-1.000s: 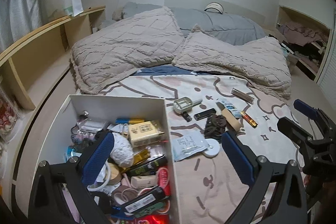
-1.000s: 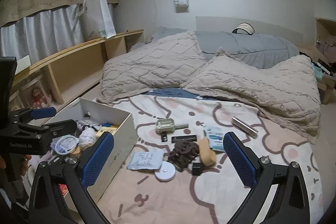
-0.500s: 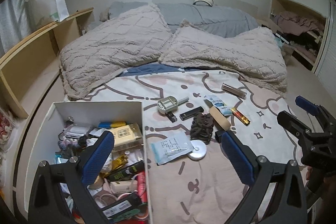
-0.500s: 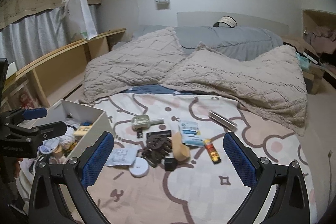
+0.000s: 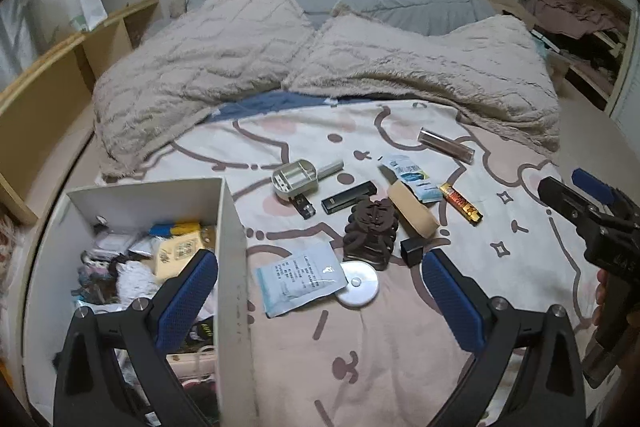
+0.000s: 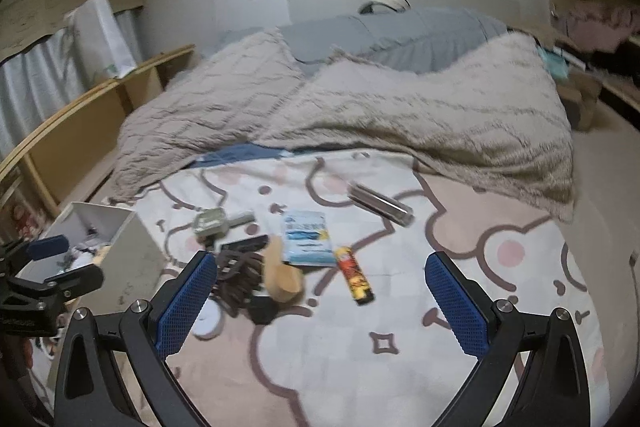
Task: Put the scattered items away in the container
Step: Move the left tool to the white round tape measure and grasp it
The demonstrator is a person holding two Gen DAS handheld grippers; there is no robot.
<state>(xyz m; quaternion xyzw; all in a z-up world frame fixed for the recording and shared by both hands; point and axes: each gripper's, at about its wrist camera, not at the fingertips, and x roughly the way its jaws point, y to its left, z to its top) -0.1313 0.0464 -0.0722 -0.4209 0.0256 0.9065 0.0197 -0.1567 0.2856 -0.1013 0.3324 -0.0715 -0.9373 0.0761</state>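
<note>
- Left wrist view: the left gripper (image 5: 320, 301) hangs above the bed with its blue-padded jaws wide apart and nothing between them; its left finger is over the white box (image 5: 230, 227), its right finger over the patterned sheet (image 5: 380, 367).
- The box stands at the left edge of the bed, open on top and already full of small things.
- Just right of the box lies a white sachet (image 5: 300, 277), its corner touching a white round disc (image 5: 360, 283).
- A dark brown hair claw (image 5: 370, 233) lies beyond the disc, long axis running away from the camera.
- A tan block (image 5: 412, 209) beside it points diagonally from upper left to lower right.
- A black stick (image 5: 348, 197) lies nearly crosswise, tilted up to the right.
- An orange lighter (image 5: 460, 203) slants down to the right.
- The right gripper (image 5: 580, 203) shows at the right edge, its fingers parted and empty.
- Right wrist view, blurred: the right gripper (image 6: 320, 303) is spread open above the sheet, holding nothing.
- The lighter (image 6: 356, 275) lies between its fingers, long axis almost straight away from the camera.
- A blue-and-white packet (image 6: 306, 237) rests just beyond it, and a metallic tube (image 6: 380, 205) lies farther off, slanting down to the right.
- The box (image 6: 136, 255) sits at left, with the left gripper (image 6: 56, 267) over it.
</note>
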